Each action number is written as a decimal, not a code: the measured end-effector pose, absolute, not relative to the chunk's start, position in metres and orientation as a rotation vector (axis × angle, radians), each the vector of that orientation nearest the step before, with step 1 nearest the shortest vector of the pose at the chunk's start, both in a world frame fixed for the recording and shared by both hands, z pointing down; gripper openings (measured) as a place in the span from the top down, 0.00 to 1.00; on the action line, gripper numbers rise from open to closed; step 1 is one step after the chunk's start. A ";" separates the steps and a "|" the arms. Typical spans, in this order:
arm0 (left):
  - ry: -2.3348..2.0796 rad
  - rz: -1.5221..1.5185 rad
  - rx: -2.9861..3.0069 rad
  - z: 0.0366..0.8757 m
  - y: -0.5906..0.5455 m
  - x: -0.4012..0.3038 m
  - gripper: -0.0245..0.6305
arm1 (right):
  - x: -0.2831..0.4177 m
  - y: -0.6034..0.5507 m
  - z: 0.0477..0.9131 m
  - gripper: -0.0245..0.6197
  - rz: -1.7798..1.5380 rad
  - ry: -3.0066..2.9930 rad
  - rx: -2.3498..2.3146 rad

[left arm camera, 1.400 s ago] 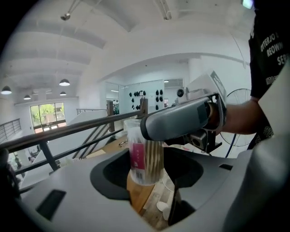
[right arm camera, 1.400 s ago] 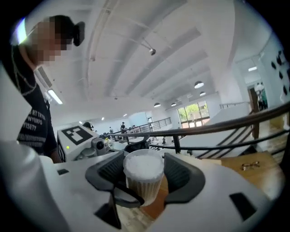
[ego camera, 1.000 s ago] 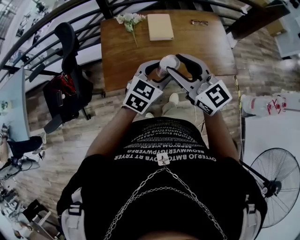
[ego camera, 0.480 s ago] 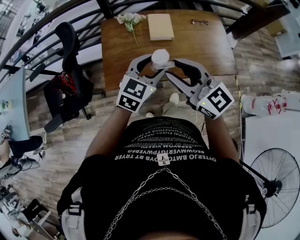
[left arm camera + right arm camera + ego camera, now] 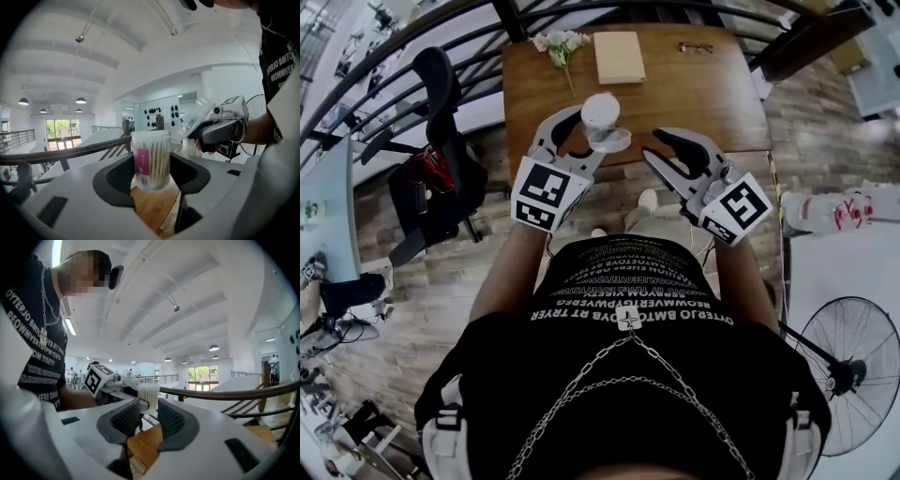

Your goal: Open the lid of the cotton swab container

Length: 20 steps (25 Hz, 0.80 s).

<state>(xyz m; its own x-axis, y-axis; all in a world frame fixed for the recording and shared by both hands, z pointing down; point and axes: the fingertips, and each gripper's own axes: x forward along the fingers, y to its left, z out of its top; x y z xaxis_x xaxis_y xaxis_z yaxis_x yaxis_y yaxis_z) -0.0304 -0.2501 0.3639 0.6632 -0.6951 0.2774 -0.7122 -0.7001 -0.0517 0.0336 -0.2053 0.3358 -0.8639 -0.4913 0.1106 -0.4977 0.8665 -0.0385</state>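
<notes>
**Head view.** The left hand-held gripper (image 5: 581, 136) grips the cotton swab container (image 5: 600, 110) upright above the near edge of the table (image 5: 703, 89). The lid (image 5: 610, 142) hangs open on the side facing the right hand-held gripper (image 5: 656, 147), which stands apart from it. Only this view shows the table top, with a book (image 5: 619, 54) and flowers (image 5: 559, 40) at its far edge.

**Left gripper view.** The container (image 5: 151, 159) sits between the jaws, pressed on both sides. The swabs and a pink label (image 5: 141, 159) show through its wall. The clear lid (image 5: 194, 117) tilts up to the right, faint against the bright room.

**Right gripper view.** The jaws stand narrowly apart with nothing between them, having just been closing. The container (image 5: 149, 397) shows beyond them, partly cut off by one jaw. The lid cannot be made out here.
</notes>
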 end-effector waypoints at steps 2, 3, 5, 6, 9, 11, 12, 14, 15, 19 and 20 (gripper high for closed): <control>-1.198 0.407 2.804 0.358 -0.246 -0.036 0.58 | 0.051 -0.212 0.340 0.80 0.130 -2.891 0.883; -1.210 0.398 2.800 0.355 -0.244 -0.040 0.58 | 0.062 -0.217 0.341 0.83 0.157 -2.874 0.947; -1.244 0.389 2.794 0.350 -0.239 -0.050 0.58 | 0.087 -0.226 0.340 0.87 0.193 -2.833 1.093; -1.259 0.387 2.791 0.348 -0.236 -0.055 0.58 | 0.101 -0.230 0.339 0.91 0.199 -2.805 1.166; -1.287 0.375 2.763 0.347 -0.227 -0.066 0.58 | 0.136 -0.237 0.336 0.94 0.209 -2.716 1.324; -1.296 0.367 2.743 0.348 -0.224 -0.069 0.58 | 0.151 -0.238 0.336 0.94 0.202 -2.675 1.368; -1.297 0.367 2.736 0.349 -0.224 -0.070 0.58 | 0.156 -0.239 0.335 0.94 0.200 -2.667 1.383; -1.291 0.366 2.731 0.352 -0.225 -0.070 0.58 | 0.163 -0.239 0.335 0.94 0.201 -2.655 1.413; -1.288 0.363 2.730 0.353 -0.225 -0.069 0.58 | 0.165 -0.239 0.335 0.94 0.203 -2.650 1.424; -1.269 0.357 2.737 0.354 -0.228 -0.057 0.58 | 0.169 -0.242 0.336 0.94 0.192 -2.643 1.408; -1.262 0.363 2.740 0.355 -0.229 -0.054 0.58 | 0.169 -0.243 0.336 0.94 0.180 -2.642 1.398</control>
<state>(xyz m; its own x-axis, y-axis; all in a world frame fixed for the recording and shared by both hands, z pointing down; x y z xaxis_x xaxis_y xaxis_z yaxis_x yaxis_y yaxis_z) -0.0535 -0.2289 0.3551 0.6275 -0.7346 0.2580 -0.7593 -0.6507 -0.0057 0.1692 -0.2434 0.3355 -0.5558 -0.8104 0.1851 -0.8281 0.5594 -0.0373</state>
